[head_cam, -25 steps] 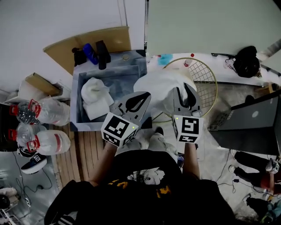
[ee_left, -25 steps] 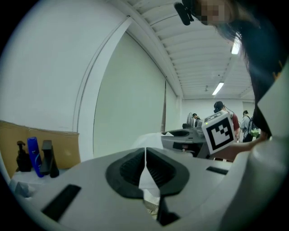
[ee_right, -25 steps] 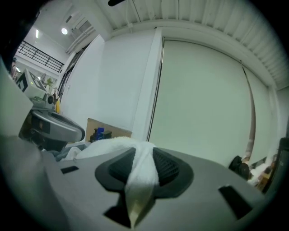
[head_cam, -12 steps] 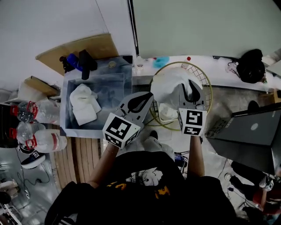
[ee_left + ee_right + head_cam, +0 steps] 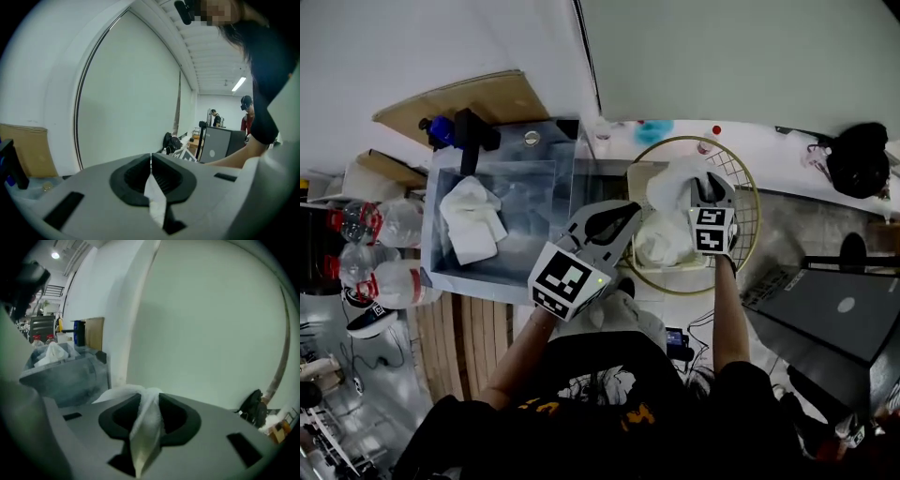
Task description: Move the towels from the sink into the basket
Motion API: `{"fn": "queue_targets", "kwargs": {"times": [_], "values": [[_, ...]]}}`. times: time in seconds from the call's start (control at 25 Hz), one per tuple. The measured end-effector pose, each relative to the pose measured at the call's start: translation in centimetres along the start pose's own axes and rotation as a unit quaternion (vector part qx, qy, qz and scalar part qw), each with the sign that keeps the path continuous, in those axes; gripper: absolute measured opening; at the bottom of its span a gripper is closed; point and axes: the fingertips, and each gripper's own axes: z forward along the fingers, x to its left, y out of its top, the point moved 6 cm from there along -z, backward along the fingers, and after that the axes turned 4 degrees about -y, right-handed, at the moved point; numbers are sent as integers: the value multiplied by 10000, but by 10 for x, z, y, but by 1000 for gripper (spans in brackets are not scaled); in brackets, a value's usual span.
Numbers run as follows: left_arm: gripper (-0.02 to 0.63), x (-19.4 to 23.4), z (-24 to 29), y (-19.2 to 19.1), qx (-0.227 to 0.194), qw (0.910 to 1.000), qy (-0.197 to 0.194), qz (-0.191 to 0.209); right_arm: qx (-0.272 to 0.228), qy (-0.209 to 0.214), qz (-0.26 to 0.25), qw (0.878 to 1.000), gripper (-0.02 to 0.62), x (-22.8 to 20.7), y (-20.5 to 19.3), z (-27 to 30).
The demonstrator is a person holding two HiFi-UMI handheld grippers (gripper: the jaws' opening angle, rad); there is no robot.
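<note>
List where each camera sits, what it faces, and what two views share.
Head view: on the person's head, facing steeply down at the grey metal sink and round gold wire basket; both arms and black shirt show.
Left gripper view: on the left gripper, facing along its closed jaws toward a pale wall; a bare forearm shows.
Right gripper view: on the right gripper, facing along jaws clamping a white cloth towel; no body part clearly shows.
Shared: head and right gripper views both show sink and towel.
</note>
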Motion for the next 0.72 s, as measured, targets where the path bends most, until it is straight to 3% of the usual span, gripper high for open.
{"fn": "queue_targets", "kwargs": {"times": [0.2,0.44,0.72], "values": [[11,19,28,-14,193,9995,116,-211,847,444,-42,9954,117,15,-59,78],[11,41,39,-33,513,9974,296,-407,1873,939,680,9754,126,51,-139,134],[11,51,47,-45,624,9960,393,-508,2259,1017,946,9642,153,56,-171,162]]}}
